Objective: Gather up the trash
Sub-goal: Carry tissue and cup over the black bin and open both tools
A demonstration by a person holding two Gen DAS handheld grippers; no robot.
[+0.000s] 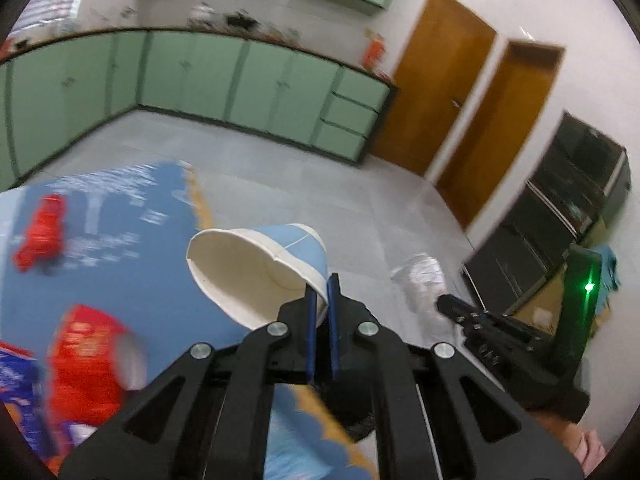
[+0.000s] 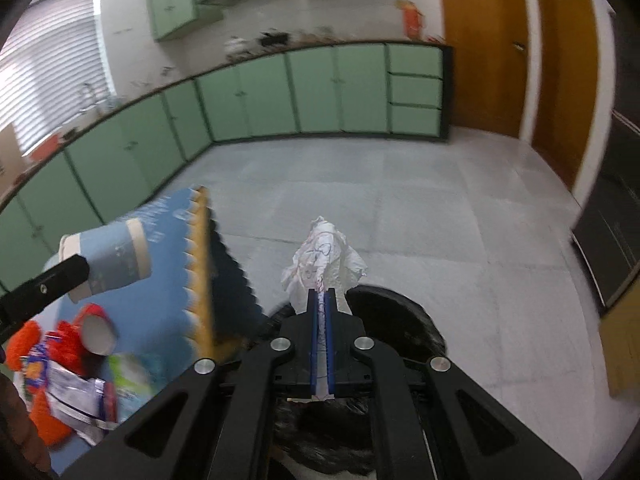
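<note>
Holding: my left claw [image 1: 322,280] is clamped on the rim of a blue paper cup [image 1: 256,268], which hangs tilted with its white mouth turned toward the camera.
Right claw: my right claw [image 2: 321,294] is pinched together on a crumpled white paper [image 2: 324,260] with pen scribbles; a strip of it runs back between the blue pads.
Below the right claw: I see a round black bin [image 2: 400,320] lined with a dark bag, and the crumpled paper hangs over its near rim.
Surface: a blue cloth with a yellow scalloped edge [image 2: 172,280] covers the surface to the left of the bin.
Trash on the surface: a red cup on its side [image 2: 94,330], a silver and blue wrapper [image 2: 76,396] and an orange wrapper [image 2: 48,424] lie close together; all are blurred.
Cross view: from the left camera the right claw shows at the right edge with a green light on its body [image 1: 588,287].
Floor: grey tiles [image 2: 400,184] run out past the bin.
Far wall: green cabinets [image 2: 312,92] carry a cluttered top, and two brown doors [image 1: 440,80] stand to the right.
</note>
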